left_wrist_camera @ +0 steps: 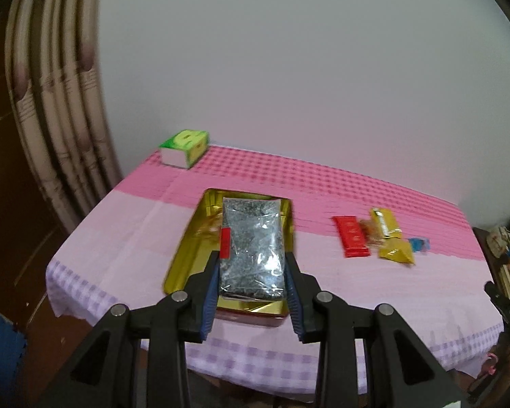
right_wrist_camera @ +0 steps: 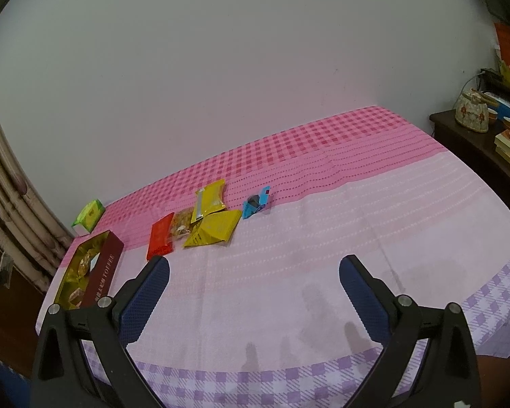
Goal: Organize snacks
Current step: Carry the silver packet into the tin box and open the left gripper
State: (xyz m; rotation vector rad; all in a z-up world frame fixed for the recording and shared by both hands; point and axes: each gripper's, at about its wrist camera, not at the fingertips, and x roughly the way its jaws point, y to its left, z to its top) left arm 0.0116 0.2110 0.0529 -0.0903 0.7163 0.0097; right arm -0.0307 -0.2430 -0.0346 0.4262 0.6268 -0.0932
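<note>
My left gripper (left_wrist_camera: 253, 265) is shut on a clear bag of dark snack (left_wrist_camera: 251, 248) with a red label and holds it over the gold-lined tin box (left_wrist_camera: 187, 248). The box also shows in the right wrist view (right_wrist_camera: 103, 272), dark red outside, with a few wrapped sweets inside. My right gripper (right_wrist_camera: 255, 272) is open and empty above the pale tablecloth. Loose snacks lie beyond it: a red packet (right_wrist_camera: 159, 236), a small clear packet (right_wrist_camera: 181, 226), two yellow packets (right_wrist_camera: 214, 229), a blue sweet (right_wrist_camera: 255, 202). They also show in the left wrist view, the red packet (left_wrist_camera: 352, 236) among them.
A green tissue box (left_wrist_camera: 185, 148) stands at the table's far left corner, by a curtain (left_wrist_camera: 51, 102). A white wall runs behind the table. A dark side cabinet (right_wrist_camera: 476, 142) with a bag, cups and books stands at the right.
</note>
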